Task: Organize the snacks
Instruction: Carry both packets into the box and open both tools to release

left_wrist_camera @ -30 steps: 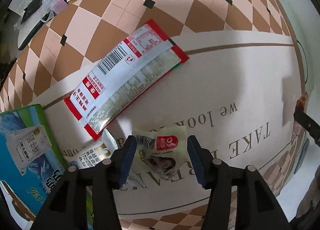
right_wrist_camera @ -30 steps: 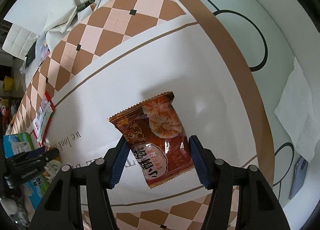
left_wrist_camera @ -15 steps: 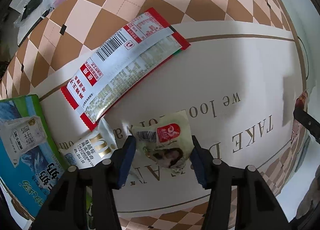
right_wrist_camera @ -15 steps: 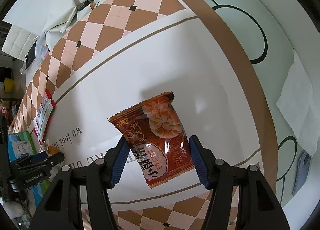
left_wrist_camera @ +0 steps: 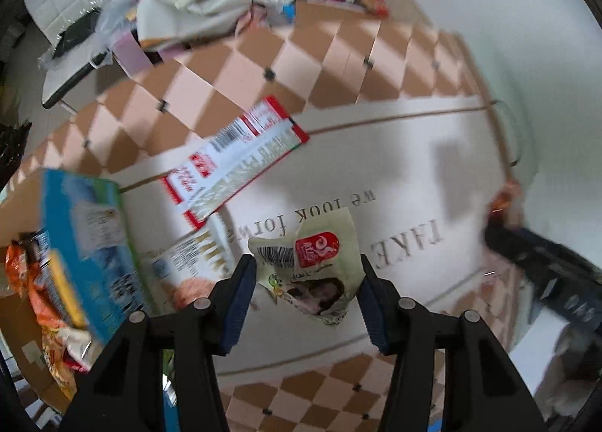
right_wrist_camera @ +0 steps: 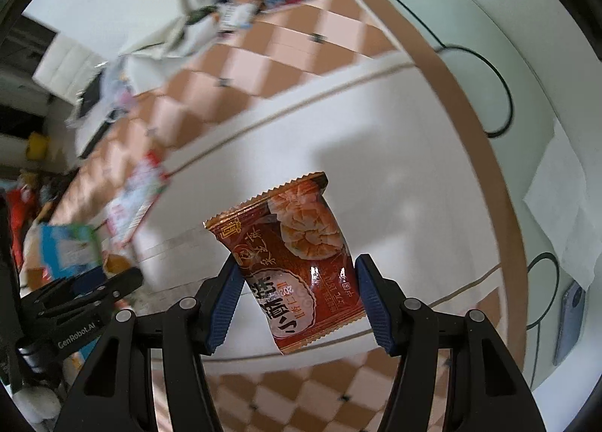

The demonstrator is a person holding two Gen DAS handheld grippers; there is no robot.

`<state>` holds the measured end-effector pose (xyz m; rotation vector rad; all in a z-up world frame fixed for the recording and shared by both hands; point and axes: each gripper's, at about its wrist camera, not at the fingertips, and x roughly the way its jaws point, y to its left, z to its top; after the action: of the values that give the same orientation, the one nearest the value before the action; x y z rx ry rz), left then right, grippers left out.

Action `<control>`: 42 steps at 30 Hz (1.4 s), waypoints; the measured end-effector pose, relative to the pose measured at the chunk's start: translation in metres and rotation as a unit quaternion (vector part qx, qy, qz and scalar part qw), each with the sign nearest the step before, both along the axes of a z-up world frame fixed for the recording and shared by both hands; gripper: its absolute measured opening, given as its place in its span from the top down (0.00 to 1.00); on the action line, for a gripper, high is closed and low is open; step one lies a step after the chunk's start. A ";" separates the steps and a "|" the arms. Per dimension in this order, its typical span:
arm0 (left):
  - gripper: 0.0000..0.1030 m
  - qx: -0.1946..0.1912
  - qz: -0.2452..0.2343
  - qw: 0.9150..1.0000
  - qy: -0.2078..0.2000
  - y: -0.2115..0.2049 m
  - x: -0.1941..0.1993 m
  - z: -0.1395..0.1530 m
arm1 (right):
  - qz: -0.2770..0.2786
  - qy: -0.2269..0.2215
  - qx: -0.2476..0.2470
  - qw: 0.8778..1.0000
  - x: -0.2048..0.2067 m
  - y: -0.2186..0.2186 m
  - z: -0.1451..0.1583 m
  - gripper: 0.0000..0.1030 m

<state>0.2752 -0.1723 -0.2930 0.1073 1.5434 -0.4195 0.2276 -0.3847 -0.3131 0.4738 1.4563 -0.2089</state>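
Left wrist view: the left gripper (left_wrist_camera: 306, 285) is pointed steeply down, and a pale green snack packet (left_wrist_camera: 312, 262) with a red logo and barcode is pinched between its blue fingers (left_wrist_camera: 240, 298), lifted clear of the bench (left_wrist_camera: 395, 176). The fingers have just been closing on that packet. On the bench cloth, a long red-and-white packet (left_wrist_camera: 237, 165) is seen at about eleven o'clock from the gripper, and a blue box (left_wrist_camera: 88, 244) at nine o'clock, with a white sachet (left_wrist_camera: 188, 266) between box and gripper.

In the right wrist view, a red-brown pastry packet (right_wrist_camera: 297, 262) is clamped between the narrow-set fingers (right_wrist_camera: 225, 298) of the right gripper (right_wrist_camera: 295, 298) and held above the bench. At eight o'clock the other gripper is visible, blurred. A grey phone (right_wrist_camera: 570, 319) lies at three o'clock.
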 end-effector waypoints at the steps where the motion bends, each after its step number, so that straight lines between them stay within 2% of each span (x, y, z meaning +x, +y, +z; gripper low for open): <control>1: 0.52 -0.006 0.004 1.000 -0.009 0.007 0.000 0.013 | 0.009 -0.009 0.007 1.000 0.000 0.013 0.010 0.39; 5: 0.52 -0.027 0.030 0.998 -0.048 0.058 -0.003 0.068 | 0.045 -0.043 0.027 0.998 0.001 0.071 0.048 0.39; 9: 0.52 -0.034 0.062 0.995 -0.067 0.123 -0.004 0.100 | 0.084 -0.066 0.061 0.992 0.002 0.141 0.078 0.39; 13: 0.52 -0.020 0.093 0.993 -0.076 0.186 -0.009 0.114 | 0.127 -0.075 0.081 0.986 0.003 0.211 0.096 0.39; 16: 0.52 -0.006 0.123 0.990 -0.076 0.240 -0.012 0.116 | 0.152 -0.074 0.082 0.982 0.007 0.261 0.098 0.39; 21: 0.52 0.016 0.168 0.984 -0.064 0.316 -0.012 0.097 | 0.178 -0.058 0.068 0.980 0.020 0.334 0.083 0.39; 27: 0.52 0.030 0.188 0.981 -0.028 0.364 0.001 0.049 | 0.186 -0.030 0.028 0.982 0.036 0.380 0.050 0.39; 35: 0.52 0.047 0.191 0.980 0.032 0.387 0.011 -0.014 | 0.172 0.003 -0.006 0.985 0.047 0.391 0.013 0.39; 42: 0.49 0.060 0.185 0.979 0.063 0.388 0.020 -0.040 | 0.152 0.021 -0.010 0.988 0.054 0.388 -0.006 0.38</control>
<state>0.2947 0.2154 -0.3331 -0.1154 1.6710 -0.0390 0.2814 0.0030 -0.3193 0.2267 1.5445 0.0096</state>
